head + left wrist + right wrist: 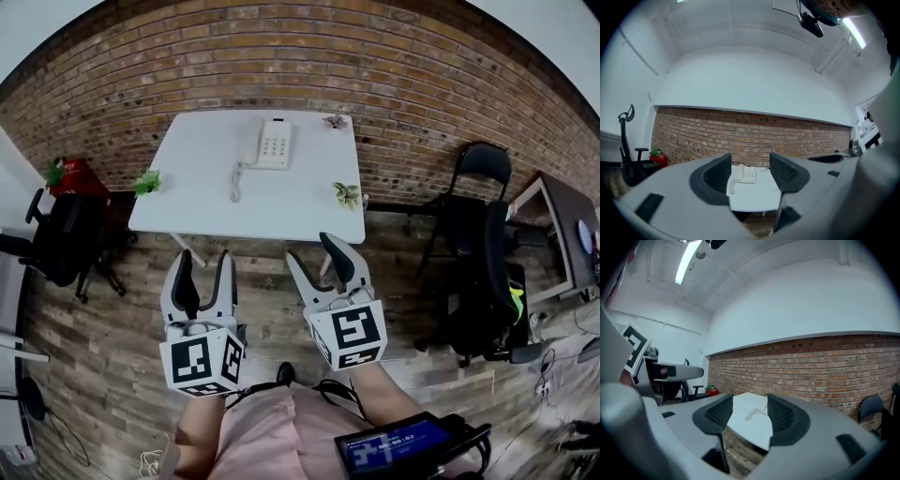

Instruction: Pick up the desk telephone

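Part-open and empty, the left hand-held gripper [204, 262] and right hand-held gripper [316, 253] hover short of the counter [281, 202]; desk telephone [269, 142] sits untouched toward twelve o'clock; reaching, gripping and lifting are all left to do.

head view steeply down, gripper views facing table [281, 202]

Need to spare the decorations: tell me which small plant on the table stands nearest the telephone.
The pinkish plant at the far right corner; the left green plant and right green plant sit farther forward.
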`<action>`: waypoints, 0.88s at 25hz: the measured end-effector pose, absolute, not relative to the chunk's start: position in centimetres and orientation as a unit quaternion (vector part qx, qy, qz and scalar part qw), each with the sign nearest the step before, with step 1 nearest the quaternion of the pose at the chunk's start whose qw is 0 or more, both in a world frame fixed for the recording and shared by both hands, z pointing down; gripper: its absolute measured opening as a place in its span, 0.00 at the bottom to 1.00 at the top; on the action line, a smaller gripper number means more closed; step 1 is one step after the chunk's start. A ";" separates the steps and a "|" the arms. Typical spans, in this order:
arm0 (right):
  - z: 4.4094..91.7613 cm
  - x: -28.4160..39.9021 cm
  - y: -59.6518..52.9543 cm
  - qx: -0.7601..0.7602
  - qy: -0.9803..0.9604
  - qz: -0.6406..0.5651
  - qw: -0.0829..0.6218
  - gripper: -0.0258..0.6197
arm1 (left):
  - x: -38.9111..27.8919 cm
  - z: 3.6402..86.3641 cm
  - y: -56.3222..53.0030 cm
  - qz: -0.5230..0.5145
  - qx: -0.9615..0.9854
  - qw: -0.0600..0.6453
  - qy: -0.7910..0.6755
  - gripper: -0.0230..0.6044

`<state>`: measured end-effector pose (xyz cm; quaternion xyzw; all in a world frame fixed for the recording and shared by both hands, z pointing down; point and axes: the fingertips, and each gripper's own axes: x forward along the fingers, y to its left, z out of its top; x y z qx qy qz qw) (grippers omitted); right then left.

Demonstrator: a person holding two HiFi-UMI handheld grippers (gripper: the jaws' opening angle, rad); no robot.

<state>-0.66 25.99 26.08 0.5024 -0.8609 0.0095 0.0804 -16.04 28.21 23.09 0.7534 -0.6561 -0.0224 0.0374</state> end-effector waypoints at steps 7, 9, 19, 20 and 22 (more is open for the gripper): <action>25.7 -0.5 22.1 0.518 -0.852 0.003 0.077 0.39 | -15.9 23.4 23.8 -0.026 0.765 0.040 -0.642 0.45; 26.0 -0.3 21.4 0.521 -0.850 0.006 0.079 0.39 | -15.6 24.0 22.9 -0.022 0.768 0.046 -0.638 0.45; 29.0 1.3 16.2 0.534 -0.840 0.039 0.088 0.38 | -14.4 28.5 17.0 -0.004 0.777 0.109 -0.620 0.44; 29.3 1.5 15.3 0.536 -0.839 0.043 0.088 0.38 | -14.1 28.7 16.1 0.000 0.779 0.108 -0.618 0.44; 30.2 1.8 13.4 0.536 -0.838 0.052 0.089 0.38 | -13.7 29.3 14.4 0.008 0.781 0.110 -0.615 0.44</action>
